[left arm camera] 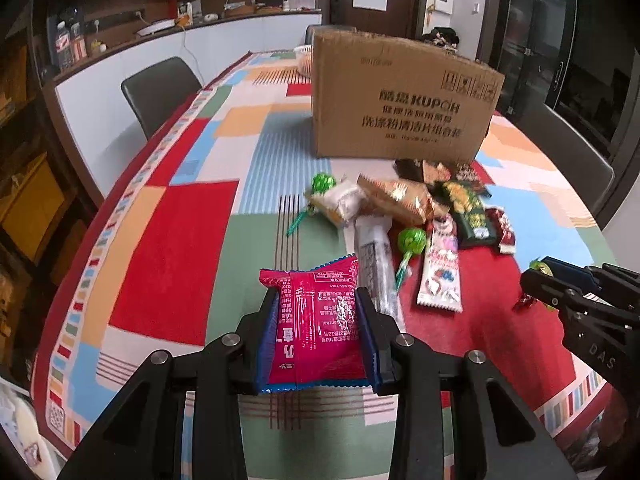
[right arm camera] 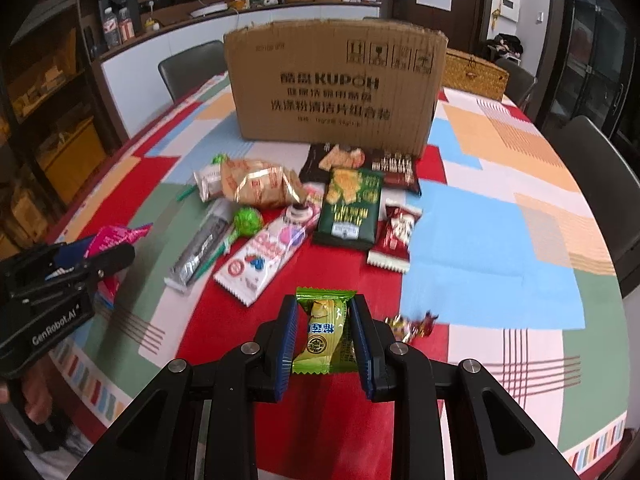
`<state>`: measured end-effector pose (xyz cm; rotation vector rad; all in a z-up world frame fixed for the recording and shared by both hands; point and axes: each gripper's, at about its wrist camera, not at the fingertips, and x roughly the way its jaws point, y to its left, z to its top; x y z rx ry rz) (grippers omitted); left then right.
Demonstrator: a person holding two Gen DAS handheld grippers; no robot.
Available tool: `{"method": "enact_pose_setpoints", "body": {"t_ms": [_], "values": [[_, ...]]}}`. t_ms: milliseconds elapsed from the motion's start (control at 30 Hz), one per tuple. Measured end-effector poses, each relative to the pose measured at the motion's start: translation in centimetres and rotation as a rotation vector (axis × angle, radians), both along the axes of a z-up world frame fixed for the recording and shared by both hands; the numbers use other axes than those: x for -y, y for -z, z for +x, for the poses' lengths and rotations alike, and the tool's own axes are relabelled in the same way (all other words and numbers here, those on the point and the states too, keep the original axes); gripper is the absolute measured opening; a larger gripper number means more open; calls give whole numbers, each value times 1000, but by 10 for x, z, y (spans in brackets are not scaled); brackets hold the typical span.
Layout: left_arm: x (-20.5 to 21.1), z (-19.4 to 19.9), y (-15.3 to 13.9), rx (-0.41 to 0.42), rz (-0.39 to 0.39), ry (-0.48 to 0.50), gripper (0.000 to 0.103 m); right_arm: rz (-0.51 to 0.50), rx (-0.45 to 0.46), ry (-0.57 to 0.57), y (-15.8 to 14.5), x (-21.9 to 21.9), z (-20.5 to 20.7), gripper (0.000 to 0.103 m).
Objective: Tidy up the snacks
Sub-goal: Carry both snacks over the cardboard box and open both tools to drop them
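My left gripper (left arm camera: 320, 304) is shut on a pink snack packet (left arm camera: 318, 328) and holds it above the table; it also shows in the right wrist view (right arm camera: 116, 240). My right gripper (right arm camera: 325, 312) is shut on a small green snack packet (right arm camera: 325, 332); it shows at the right edge of the left wrist view (left arm camera: 538, 270). A pile of snacks lies ahead of both: a gold bag (right arm camera: 256, 184), a dark green packet (right arm camera: 350, 208), a white and pink packet (right arm camera: 268, 256), a green lollipop (right arm camera: 247, 221). A big cardboard box (right arm camera: 336, 84) stands behind the pile.
A small wrapped candy (right arm camera: 412, 326) lies on the patterned tablecloth (right arm camera: 480, 216) just right of my right gripper. A wicker basket (right arm camera: 474, 74) sits behind the box. Dark chairs (left arm camera: 160, 90) stand along the table's sides. A counter runs along the back wall.
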<state>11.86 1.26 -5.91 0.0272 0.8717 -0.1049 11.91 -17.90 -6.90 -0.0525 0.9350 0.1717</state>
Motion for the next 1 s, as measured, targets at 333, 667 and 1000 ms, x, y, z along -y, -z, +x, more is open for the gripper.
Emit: {"method": "enact_pose_setpoints", "body": {"t_ms": [333, 667, 1000], "values": [[12, 12, -35, 107, 12, 42, 36, 79, 60, -29, -26, 1, 21, 28], [24, 34, -74, 214, 12, 93, 36, 104, 194, -37, -66, 6, 42, 28], [40, 70, -126, 346, 30, 138, 36, 87, 330, -31, -118, 19, 78, 28]]}}
